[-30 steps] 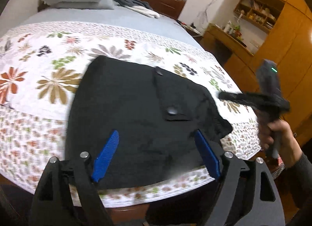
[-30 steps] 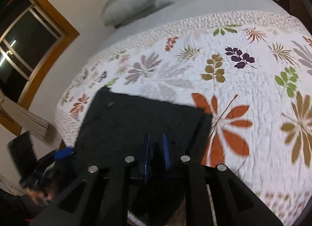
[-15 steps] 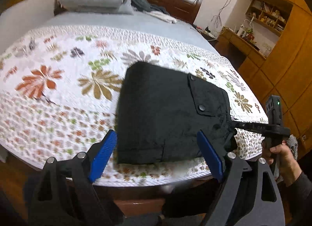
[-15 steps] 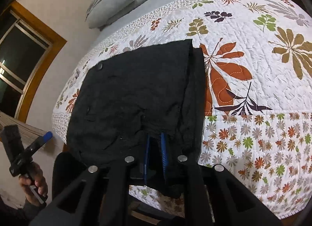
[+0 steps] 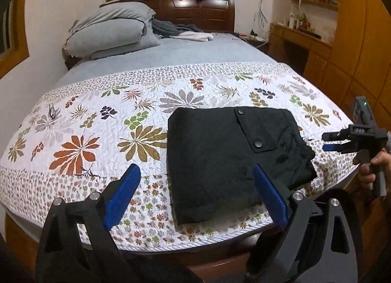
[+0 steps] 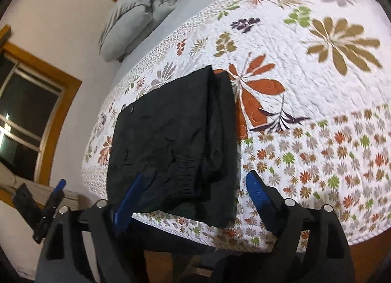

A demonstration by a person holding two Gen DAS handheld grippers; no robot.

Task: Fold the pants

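We see the black pants lying folded into a squarish bundle on the floral quilt, close to the foot edge of the bed and toward its right side as the left wrist camera looks at it. A pocket flap with two snap buttons faces up on the top layer, and the far right corner of the bundle is rumpled, with a bit of cloth poking toward the quilt's edge. Our left gripper hangs above the near edge of the bed with its blue fingers spread wide; its jaws have just been opening further, and nothing is between them, the cloth lying well below. Our right gripper sits at the bundle's gathered, elastic end; its jaws have just been opening from a tight pinch and now stand wide, the pads clear of the fabric. In the left wrist view the right gripper also shows at the right rim, held in a hand, just off the bundle's corner. Grey pillows are stacked at the head of the bed.
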